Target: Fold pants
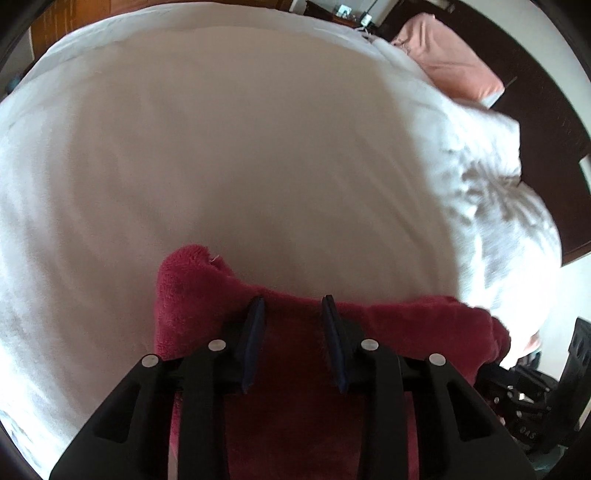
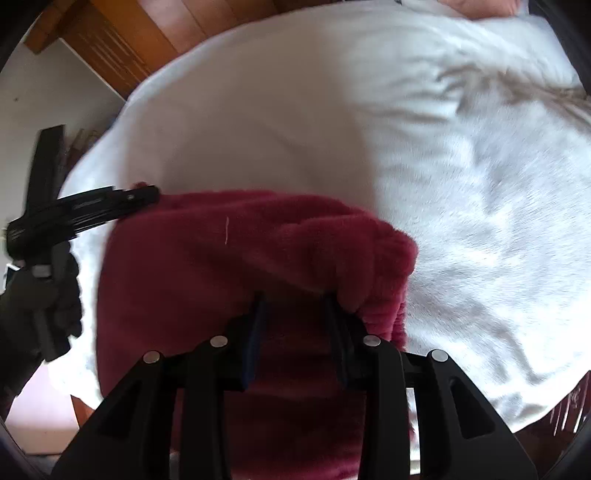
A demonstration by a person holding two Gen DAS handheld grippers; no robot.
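Dark red fleecy pants (image 1: 192,295) lie folded on a white bed cover (image 1: 258,147), at the edge nearest me. My left gripper (image 1: 291,304) points steeply down at their far edge, and the red fabric fills the gap between its blue pads (image 1: 255,332); it is shut on them. In the right wrist view the pants (image 2: 221,266) bulge up in a thick fold. My right gripper (image 2: 295,301) is shut on that fold near its right end. The left gripper's black fingers (image 2: 140,194) reach the pants' far left corner, held by a dark-gloved hand (image 2: 40,302).
The white cover (image 2: 461,184) is rumpled to the right. A pink pillow (image 1: 443,55) and a dark headboard (image 1: 539,110) lie at the far right. Wooden panelling (image 2: 129,37) stands beyond the bed's left side. A dark bedside stand (image 1: 343,11) holds small items.
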